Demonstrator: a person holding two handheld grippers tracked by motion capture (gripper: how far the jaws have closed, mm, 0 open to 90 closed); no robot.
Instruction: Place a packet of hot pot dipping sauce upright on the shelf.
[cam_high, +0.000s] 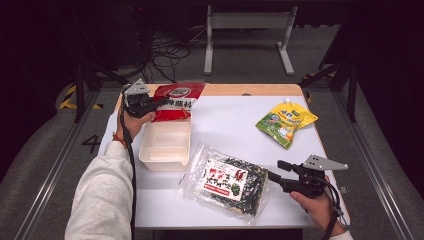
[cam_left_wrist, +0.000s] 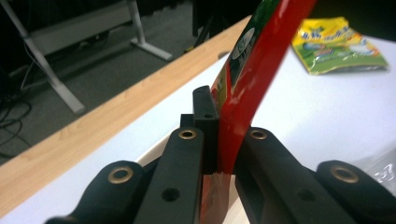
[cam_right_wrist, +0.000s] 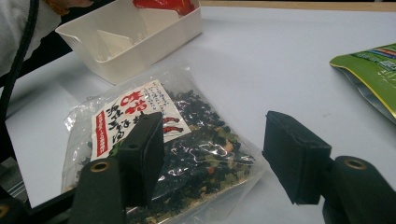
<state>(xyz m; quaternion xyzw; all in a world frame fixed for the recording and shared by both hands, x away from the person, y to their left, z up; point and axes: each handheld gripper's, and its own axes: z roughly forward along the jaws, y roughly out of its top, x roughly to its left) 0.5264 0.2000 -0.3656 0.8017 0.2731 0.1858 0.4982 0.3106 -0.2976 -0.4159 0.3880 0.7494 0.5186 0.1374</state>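
Nearest you, your right gripper (cam_high: 274, 170) hovers with jaws spread beside the clear plastic bag of dark dried seaweed (cam_high: 227, 182) on the white table (cam_high: 225, 125). Beyond, your left gripper (cam_high: 152, 106) pinches the glossy red foil packet (cam_high: 175, 100) over the cream plastic tub (cam_high: 165, 142). Far right lies a yellow-green pouch (cam_high: 285, 121).

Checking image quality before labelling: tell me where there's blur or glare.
High view: table evenly lit, surroundings dark. Left gripper view: red packet close and soft, yellow-green pouch blurred behind. Right gripper view: glare on the clear seaweed bag.
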